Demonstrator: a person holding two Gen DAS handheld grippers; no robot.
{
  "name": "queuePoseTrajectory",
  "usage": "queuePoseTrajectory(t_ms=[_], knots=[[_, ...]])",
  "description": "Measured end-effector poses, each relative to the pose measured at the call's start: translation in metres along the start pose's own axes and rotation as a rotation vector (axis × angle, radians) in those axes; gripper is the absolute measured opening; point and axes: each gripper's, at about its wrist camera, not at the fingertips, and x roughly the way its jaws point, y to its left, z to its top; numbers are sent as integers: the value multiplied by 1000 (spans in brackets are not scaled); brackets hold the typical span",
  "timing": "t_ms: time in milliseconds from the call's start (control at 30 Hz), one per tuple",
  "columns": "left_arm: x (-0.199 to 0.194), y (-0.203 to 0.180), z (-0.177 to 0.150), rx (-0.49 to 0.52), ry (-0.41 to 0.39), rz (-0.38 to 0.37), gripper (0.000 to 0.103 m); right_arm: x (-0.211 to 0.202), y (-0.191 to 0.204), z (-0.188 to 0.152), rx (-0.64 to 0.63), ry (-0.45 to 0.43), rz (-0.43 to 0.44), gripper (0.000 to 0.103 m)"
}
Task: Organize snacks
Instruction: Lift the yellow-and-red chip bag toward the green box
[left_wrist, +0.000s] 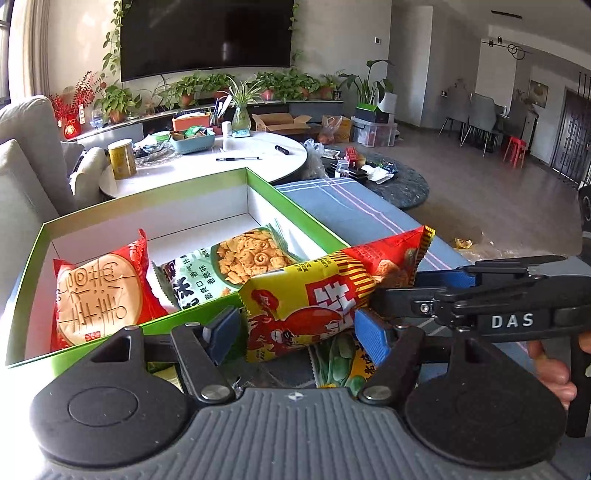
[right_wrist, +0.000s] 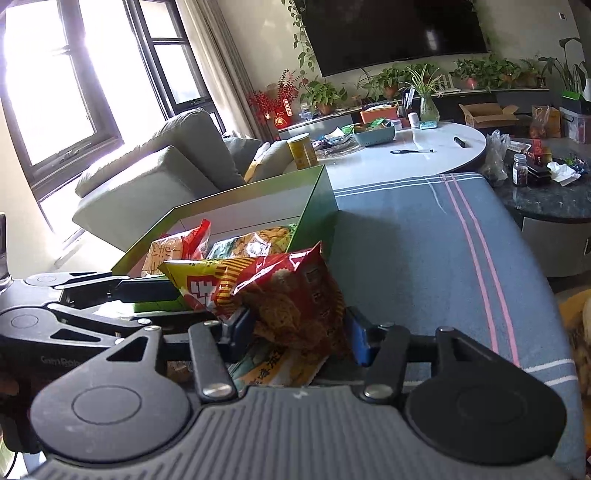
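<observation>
A green box (left_wrist: 295, 206) with a white inside holds a red round-cracker pack (left_wrist: 99, 295) and a green-white snack bag (left_wrist: 236, 266). A yellow and red snack bag (left_wrist: 325, 295) hangs above the box's near wall. My left gripper (left_wrist: 295, 332) is shut on its lower yellow end. My right gripper (right_wrist: 299, 328) is shut on its red end (right_wrist: 295, 295), and its fingers (left_wrist: 443, 280) show at the right of the left wrist view. Another yellow-green pack (left_wrist: 340, 362) lies under the bag on the cloth.
The box (right_wrist: 317, 210) stands on a blue striped cloth (right_wrist: 443, 240). Beyond is a white oval table (left_wrist: 221, 162) with a yellow can (left_wrist: 121, 158), a basket and a pen. A grey sofa (right_wrist: 166, 166) is at the left, a dark low table (right_wrist: 546, 192) at the right.
</observation>
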Motion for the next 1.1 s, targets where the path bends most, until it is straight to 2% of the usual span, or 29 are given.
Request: queuePoseTrajectory(t_ms=[167, 300, 433, 600, 733, 800, 900, 1100], knots=[[8, 7, 2, -48, 17, -18, 57, 0, -5, 1, 34, -27, 32, 78], [0, 3, 4, -48, 7, -23, 47, 2, 0, 1, 67, -26, 16, 78], [-18, -2, 8, -37, -42, -47, 47, -14, 7, 5, 64, -73, 7, 78], [-35, -6, 19, -3, -83, -43, 48, -34, 16, 15, 53, -124, 21, 78], [-45, -1, 32, 11, -120, -20, 49, -32, 18, 26, 73, -148, 45, 78], [-47, 4, 41, 19, -132, -11, 54, -28, 19, 35, 101, -163, 75, 78], [-46, 13, 53, 24, -138, 8, 55, -20, 19, 49, 128, -173, 118, 78], [-32, 28, 71, 69, -144, 58, 55, 6, 25, 70, 121, -160, 126, 78]])
